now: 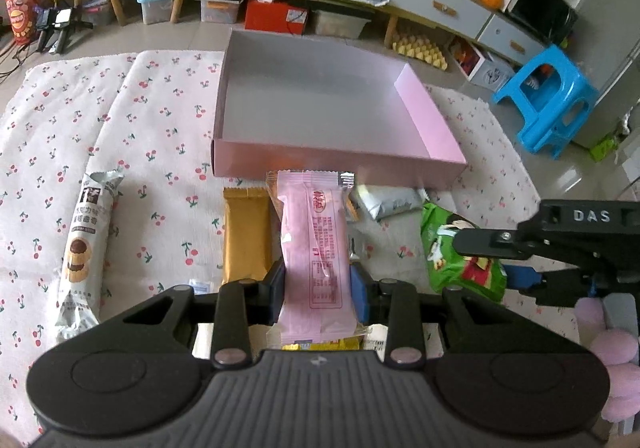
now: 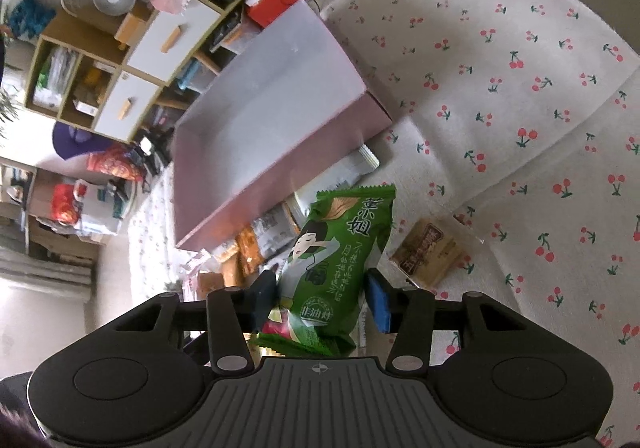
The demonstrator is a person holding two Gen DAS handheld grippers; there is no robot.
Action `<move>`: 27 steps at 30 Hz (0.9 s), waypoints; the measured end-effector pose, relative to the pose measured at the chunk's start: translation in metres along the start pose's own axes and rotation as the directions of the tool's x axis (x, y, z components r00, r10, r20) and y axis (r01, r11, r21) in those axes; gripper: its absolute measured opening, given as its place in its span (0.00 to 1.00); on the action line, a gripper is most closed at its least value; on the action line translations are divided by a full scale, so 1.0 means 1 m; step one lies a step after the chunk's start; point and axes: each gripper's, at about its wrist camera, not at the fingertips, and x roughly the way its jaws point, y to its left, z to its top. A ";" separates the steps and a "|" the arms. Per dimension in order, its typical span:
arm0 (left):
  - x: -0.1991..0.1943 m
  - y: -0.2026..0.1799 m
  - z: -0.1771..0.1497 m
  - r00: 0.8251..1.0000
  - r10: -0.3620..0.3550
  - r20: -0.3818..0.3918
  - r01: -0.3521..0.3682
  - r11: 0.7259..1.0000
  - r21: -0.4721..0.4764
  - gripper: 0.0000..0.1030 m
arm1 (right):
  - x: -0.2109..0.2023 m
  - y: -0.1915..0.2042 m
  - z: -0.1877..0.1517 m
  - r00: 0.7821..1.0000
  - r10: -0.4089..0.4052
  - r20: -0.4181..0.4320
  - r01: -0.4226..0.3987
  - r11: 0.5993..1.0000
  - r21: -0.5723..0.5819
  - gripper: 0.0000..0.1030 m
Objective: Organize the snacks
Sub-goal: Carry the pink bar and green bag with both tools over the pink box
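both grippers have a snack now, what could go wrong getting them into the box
1. The left gripper pinches the long pink snack packet near its lower half, so the free upper end could flop or snag on the near wall of the empty pink cardboard box.
2. The right gripper holds the puffy green snack bag by its sides; the slick wrapper might slip out.
3. Both grippers are close together, so they may collide over the box.

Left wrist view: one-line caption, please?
Left gripper holds a pink snack packet before the empty pink box.
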 end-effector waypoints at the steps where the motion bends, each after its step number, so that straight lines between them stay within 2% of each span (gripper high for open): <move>1: -0.001 0.001 0.001 1.000 -0.002 0.007 0.002 1.000 -0.006 0.30 | -0.003 0.000 0.001 1.000 0.009 0.005 -0.009 1.000 0.003 0.46; 7: -0.011 0.006 0.019 0.997 -0.012 0.073 0.017 0.998 -0.062 0.30 | -0.018 0.007 0.012 0.996 0.062 0.059 -0.062 0.998 0.003 0.46; 12: -0.008 0.007 0.048 0.992 -0.005 0.125 0.016 0.996 -0.087 0.30 | -0.015 0.010 0.032 0.987 0.105 0.120 -0.109 0.994 0.027 0.46; 18: 0.015 0.009 0.069 0.979 -0.052 0.195 0.076 0.990 -0.118 0.30 | 0.003 0.011 0.054 0.971 0.161 0.176 -0.172 0.984 0.048 0.46; 23: 0.038 0.017 0.081 0.970 -0.049 0.237 0.088 0.983 -0.158 0.30 | 0.015 0.014 0.069 0.955 0.177 0.238 -0.193 0.980 0.046 0.46; 27: 0.049 0.023 0.086 0.959 -0.027 0.281 0.084 0.978 -0.193 0.30 | 0.029 0.014 0.076 0.949 0.163 0.269 -0.175 0.984 0.022 0.46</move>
